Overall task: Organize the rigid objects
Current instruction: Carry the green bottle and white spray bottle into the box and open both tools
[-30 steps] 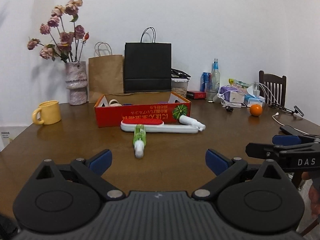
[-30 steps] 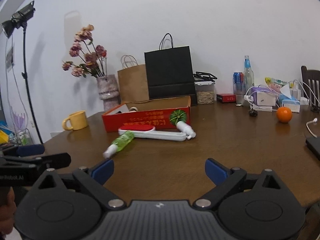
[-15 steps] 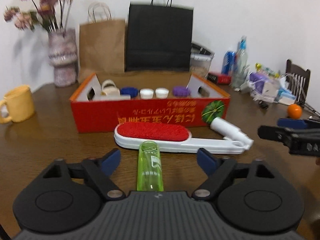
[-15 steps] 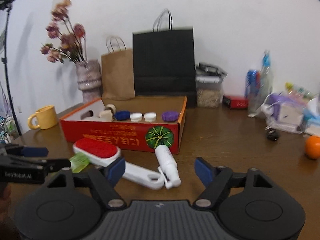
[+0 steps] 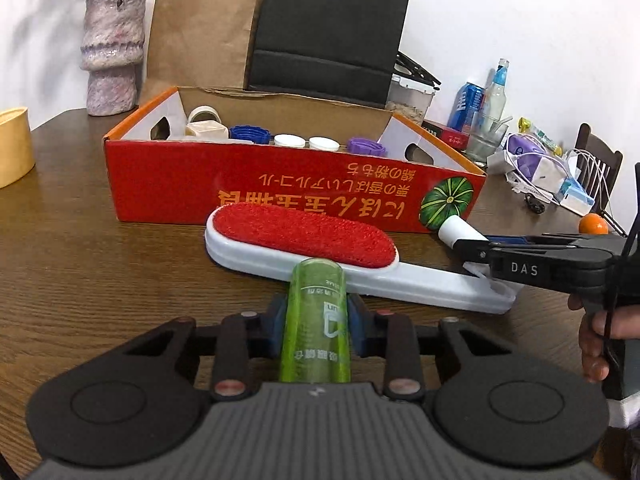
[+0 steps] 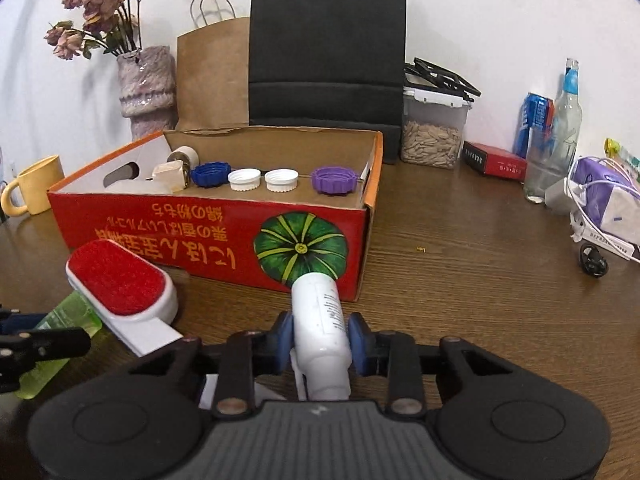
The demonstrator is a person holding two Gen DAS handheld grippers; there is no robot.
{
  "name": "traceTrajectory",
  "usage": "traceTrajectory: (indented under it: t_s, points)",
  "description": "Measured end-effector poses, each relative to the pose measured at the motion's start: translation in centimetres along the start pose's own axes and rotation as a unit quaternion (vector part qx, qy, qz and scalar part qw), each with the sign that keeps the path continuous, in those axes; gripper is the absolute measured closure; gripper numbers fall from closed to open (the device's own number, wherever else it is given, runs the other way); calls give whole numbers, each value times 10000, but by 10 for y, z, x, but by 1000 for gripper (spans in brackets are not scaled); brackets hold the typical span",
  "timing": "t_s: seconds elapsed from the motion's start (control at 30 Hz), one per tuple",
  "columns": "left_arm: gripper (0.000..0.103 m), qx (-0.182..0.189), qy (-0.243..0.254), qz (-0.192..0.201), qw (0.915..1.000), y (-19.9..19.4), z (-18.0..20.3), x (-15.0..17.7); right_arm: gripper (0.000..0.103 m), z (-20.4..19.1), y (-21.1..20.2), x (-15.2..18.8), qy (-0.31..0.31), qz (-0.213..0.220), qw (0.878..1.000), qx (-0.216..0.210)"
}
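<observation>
My left gripper is shut on a green bottle lying on the wooden table. My right gripper is shut on a white bottle lying in front of the red cardboard box. A white lint brush with a red pad lies between the bottles and the box; it also shows in the right wrist view. Inside the box lie a blue cap, two white caps and a purple cap, plus a tape roll.
A yellow mug stands left of the box. Behind it are a vase of dried flowers, a brown paper bag and a black bag. Bottles, cables, a seed container and an orange crowd the right.
Both grippers moved forward and closed: the left onto the green bottle, the right onto the white bottle. A second ago both were open and farther back.
</observation>
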State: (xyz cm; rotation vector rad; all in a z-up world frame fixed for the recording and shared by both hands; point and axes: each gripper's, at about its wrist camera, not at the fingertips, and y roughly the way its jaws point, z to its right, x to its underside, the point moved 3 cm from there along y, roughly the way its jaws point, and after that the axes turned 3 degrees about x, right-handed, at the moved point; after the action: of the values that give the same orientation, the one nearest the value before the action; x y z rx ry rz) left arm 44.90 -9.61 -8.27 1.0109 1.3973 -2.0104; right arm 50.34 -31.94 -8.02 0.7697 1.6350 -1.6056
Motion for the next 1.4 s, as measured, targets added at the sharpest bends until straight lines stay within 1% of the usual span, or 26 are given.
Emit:
traceTrajectory:
  t_s: [0.1,0.17,0.2,0.27,0.37,0.47,0.6,0.67,0.73,0.87,1.07,1.23,1.33,1.4]
  points:
    - [72,-25,24,62,10000,-2,2,0,75,4,-2,0,79,49,9999,45]
    - [72,-62,65,124,9999,-11,6,1,76,3,-13,-1,-81,168,9995,268]
    - [72,-43,99,158,9998,-18,7,2,76,2,-21,-1,-124,250,9991,314]
    - [72,-55,162,334,9993,-40,13,7,76,2,-41,-1,-89,392,9987,313]
    - [72,-208,115,629,9977,-79,18,13,76,0,-82,2,-36,708,9967,390]
    - [72,-300,-45,912,9954,-122,22,22,76,-9,-128,16,70,988,9947,274]
    - [72,-433,-110,1218,9916,-171,30,35,76,-33,-188,50,364,1186,9922,-102]
    - [72,-409,-212,1316,9902,-195,33,43,76,-45,-211,67,509,1257,9904,-266]
    - [72,-310,-240,1345,9901,-215,36,51,76,-57,-233,84,535,1360,9884,-423]
    - [72,-227,-164,1476,9886,-246,44,62,76,-70,-265,102,433,1475,9874,-386]
    - [72,-117,-51,1638,9864,-265,54,66,76,-77,-292,110,456,1646,9843,-437]
    - [72,-36,-21,1685,9857,-265,56,60,76,-75,-293,107,485,1672,9836,-472]
    - [72,139,-17,1774,9840,-260,52,39,76,-69,-289,94,526,1797,9808,-537]
    - [72,202,27,1862,9823,-253,48,17,76,-63,-282,78,550,1874,9789,-608]
